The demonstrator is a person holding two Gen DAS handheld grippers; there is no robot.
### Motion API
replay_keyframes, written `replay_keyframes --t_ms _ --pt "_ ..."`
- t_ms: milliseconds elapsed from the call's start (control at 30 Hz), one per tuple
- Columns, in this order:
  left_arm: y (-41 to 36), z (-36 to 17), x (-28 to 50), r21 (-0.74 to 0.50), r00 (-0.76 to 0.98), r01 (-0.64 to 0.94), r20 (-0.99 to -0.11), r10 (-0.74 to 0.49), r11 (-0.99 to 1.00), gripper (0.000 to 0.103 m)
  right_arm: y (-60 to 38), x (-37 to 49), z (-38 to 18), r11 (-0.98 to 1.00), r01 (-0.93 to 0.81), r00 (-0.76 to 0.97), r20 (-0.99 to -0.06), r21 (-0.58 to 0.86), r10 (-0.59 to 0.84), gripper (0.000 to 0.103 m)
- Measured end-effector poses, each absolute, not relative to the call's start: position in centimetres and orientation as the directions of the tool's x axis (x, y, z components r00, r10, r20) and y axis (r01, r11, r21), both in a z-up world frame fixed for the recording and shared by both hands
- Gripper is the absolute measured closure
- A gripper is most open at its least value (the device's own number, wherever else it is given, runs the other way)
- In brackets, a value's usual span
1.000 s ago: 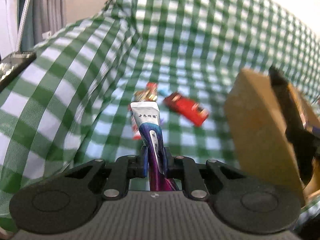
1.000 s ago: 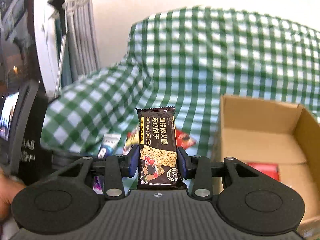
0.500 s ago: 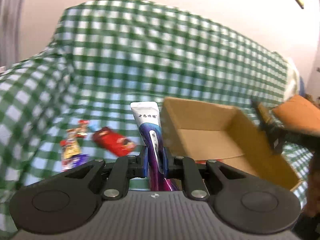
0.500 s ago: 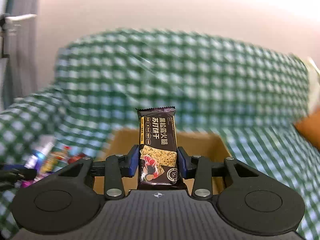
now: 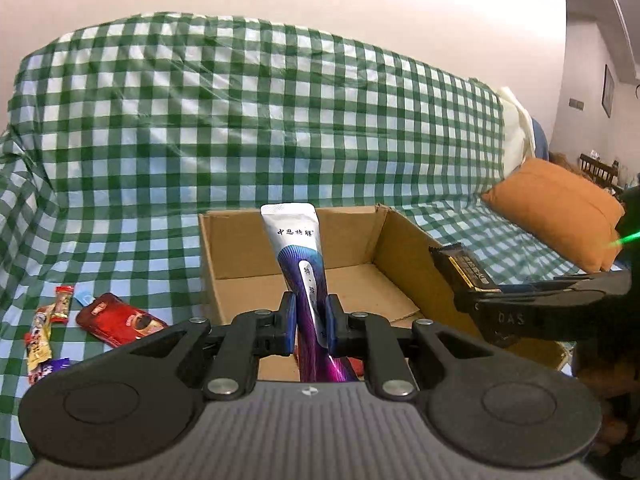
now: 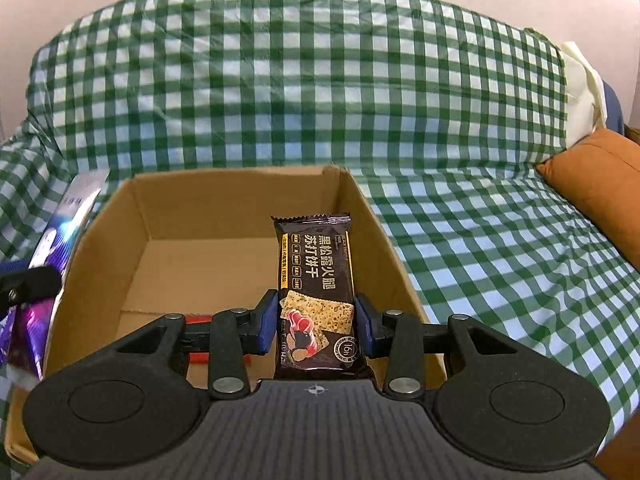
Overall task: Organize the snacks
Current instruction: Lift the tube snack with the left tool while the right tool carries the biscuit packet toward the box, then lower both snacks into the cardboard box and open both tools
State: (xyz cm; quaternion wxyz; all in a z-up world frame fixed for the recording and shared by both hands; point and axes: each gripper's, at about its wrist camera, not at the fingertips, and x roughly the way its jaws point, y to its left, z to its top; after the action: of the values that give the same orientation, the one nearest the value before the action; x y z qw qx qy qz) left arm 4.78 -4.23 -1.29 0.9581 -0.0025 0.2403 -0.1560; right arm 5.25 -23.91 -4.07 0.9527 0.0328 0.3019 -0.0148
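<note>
- Left gripper (image 5: 311, 322) clamps a purple-white tube (image 5: 298, 258).
- Right gripper (image 6: 316, 326) clamps a dark cracker packet (image 6: 316, 276) above the cardboard box (image 6: 224, 208).
- At nine o'clock in the left wrist view, loose wrappers (image 5: 44, 340), perhaps candy.

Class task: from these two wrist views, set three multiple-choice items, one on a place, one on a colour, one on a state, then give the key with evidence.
1. Where does the red flat snack packet lie?
A. On the checked cloth, left of the brown cardboard box
B. On the orange cushion
C. Inside the box, against its back wall

2. What colour is the cloth over the sofa?
A. Red and yellow
B. Green and white
C. Plain blue

3. What is the right tool doing?
A. Open, with nothing in it
B. Shut on a white tube
C. Shut on the dark-brown cracker packet

Key: A, the packet rests on the cloth beside the box's left wall; B, green and white squares cover the seat and back; C, both blue pads press the packet's sides above the box.
</note>
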Motion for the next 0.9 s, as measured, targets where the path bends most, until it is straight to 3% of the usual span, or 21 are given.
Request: replay_keyframes --t_ms 633,900 --pt "-5.7 -3.0 6.9 -0.049 0.813 0.303 -0.507 -0.285 0.952 0.087 -24.9 7.9 -5.8 0.996 0.067 0.702 -0.712 0.053 -0.009 0.061" --pt "-5.7 -3.1 6.9 -0.052 0.811 0.31 -0.506 -0.292 0.949 0.087 -24.9 7.9 -5.7 0.996 0.061 0.692 -0.722 0.061 0.002 0.061"
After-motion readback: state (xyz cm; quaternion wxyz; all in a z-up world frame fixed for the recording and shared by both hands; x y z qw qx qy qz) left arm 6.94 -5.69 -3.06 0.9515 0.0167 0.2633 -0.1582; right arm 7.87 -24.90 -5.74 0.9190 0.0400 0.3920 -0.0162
